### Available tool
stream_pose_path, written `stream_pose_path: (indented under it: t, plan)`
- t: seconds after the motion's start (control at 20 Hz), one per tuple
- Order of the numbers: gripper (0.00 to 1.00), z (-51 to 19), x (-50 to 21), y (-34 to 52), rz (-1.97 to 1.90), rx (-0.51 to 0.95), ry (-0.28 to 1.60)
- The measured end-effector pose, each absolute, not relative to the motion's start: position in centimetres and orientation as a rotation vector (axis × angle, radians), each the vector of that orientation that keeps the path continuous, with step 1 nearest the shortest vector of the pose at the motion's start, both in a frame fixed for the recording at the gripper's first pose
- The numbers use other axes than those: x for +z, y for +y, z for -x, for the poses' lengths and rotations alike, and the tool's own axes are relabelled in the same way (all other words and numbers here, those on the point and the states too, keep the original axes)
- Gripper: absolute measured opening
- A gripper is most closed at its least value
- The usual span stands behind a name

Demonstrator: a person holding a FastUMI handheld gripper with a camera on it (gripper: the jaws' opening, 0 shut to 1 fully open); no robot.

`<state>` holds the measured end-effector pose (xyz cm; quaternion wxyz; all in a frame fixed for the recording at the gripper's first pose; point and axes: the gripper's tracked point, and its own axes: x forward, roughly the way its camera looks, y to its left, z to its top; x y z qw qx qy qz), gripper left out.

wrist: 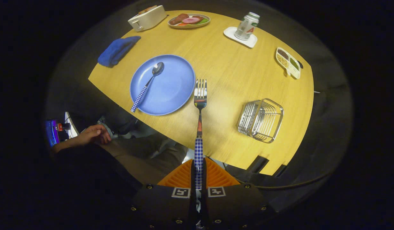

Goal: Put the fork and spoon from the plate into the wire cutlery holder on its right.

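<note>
Jaws closed on checked handle of fork (200, 105); gripper (199, 172) held it above table (235, 80), tines pointing far, between plate and holder. Spoon (148, 83) lay on blue plate (174, 92), left of fork, bowl toward far side. Wire cutlery holder (261, 120) stood right of fork, near table's front edge. Blue cloth (117, 50) far left; can (246, 26) on coaster far right.

Legible markings are few. The can (246, 26), standing on a white coaster (240, 37) beyond the wire cutlery holder (261, 119), bears a large red letter "A"; its smaller print is unreadable. Two square black-and-white coded markers (198, 192) sit on the gripper body; they carry no readable text.
</note>
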<state>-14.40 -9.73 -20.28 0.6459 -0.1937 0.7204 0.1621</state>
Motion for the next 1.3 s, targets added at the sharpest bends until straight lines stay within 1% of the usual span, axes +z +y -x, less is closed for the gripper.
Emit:
stream_pose_path:
  t: [0.3, 0.45, 0.55, 1.05, 1.3]
  plan:
    - [0.06, 14.4, -17.8, -15.9, 0.41, 0.283, 1.737]
    - [0.06, 13.0, -17.4, -19.1, 0.468, 0.235, 1.776]
    - [0.05, 12.1, -17.6, -19.7, 0.434, 0.218, 1.811]
    - [0.06, 9.9, -19.1, -20.5, 0.492, 0.238, 2.017]
    - [0.06, 8.1, -20.3, -20.9, 0.52, 0.212, 2.091]
